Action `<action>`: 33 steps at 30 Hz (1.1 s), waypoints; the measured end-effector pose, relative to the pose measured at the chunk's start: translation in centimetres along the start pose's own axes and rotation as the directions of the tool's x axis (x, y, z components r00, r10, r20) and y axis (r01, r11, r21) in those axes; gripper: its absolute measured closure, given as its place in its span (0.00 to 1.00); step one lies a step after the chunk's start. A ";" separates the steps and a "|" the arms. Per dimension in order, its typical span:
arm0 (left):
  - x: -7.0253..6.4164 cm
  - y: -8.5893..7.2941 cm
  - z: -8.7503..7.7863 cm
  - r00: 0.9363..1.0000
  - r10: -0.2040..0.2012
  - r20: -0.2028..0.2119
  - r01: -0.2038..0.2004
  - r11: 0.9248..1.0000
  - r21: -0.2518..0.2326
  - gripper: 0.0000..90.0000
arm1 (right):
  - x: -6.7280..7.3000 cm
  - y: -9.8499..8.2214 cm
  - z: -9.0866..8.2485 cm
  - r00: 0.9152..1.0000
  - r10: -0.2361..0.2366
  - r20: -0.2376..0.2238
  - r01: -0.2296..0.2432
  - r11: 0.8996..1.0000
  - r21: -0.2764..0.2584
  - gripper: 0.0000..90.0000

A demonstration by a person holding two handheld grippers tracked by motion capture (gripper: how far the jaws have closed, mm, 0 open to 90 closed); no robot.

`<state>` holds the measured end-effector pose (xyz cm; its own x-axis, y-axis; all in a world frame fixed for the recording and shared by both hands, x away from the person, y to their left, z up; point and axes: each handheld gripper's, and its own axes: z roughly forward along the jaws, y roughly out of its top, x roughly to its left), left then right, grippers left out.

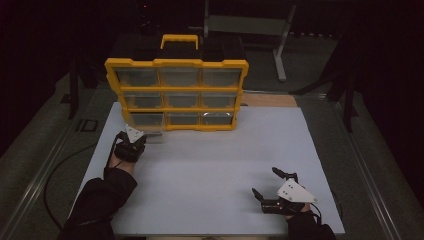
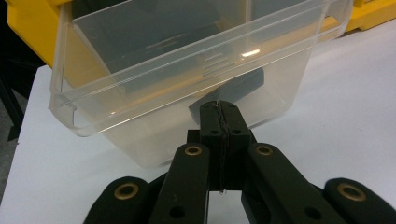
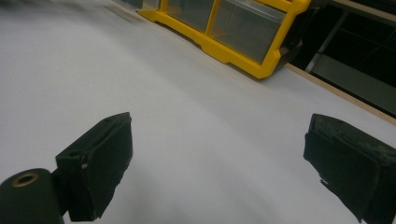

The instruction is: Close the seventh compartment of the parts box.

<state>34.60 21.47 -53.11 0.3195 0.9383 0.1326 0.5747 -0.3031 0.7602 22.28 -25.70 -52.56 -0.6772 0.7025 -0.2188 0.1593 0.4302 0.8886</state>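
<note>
Drawer [image 2: 187, 84] is the thing in hand: a see-through plastic one from the bottom left corner of the yellow organizer [image 1: 176, 94], and it sticks out a little from the front of that box. In the left claw view the left claw [image 2: 222, 112] is clenched on the front of this drawer, at a small tab under its lip, and its two black tips are pressed tight together. From above, the left claw [image 1: 131, 144] sits right in front of the organizer's bottom left corner, with the person's hand and dark sleeve behind it.

The organizer stands upright at the far side of the white bench [image 1: 210, 165]. It has nine see-through drawers in three rows and a yellow handle on top.

The right claw [image 1: 272, 183] is well away from the organizer, near the front right part of the bench. Its jaws are spread wide and hold nothing. In the right claw view, white bench shows between the two black pads [image 3: 100, 163], and the organizer's corner [image 3: 224, 28] lies far ahead.
</note>
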 end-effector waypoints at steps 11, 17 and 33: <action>0.3 0.4 0.7 1.000 -0.001 0.002 0.001 1.000 -0.004 1.00 | 0.0 0.0 0.0 1.000 -0.001 0.002 0.001 1.000 0.000 0.09; 0.4 0.4 1.1 1.000 0.002 -0.004 -0.002 1.000 0.000 1.00 | 0.0 0.0 0.0 1.000 -0.003 0.002 0.003 1.000 0.000 0.09; 0.7 0.7 2.0 1.000 0.006 -0.001 -0.006 1.000 -0.003 1.00 | 0.0 0.0 0.0 1.000 -0.001 0.005 0.001 1.000 0.003 0.09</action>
<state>36.79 21.55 -53.76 0.3221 0.9367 0.1373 0.5707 -0.3078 0.7613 22.31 -25.73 -52.59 -0.6741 0.7045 -0.2217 0.1609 0.4330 0.8869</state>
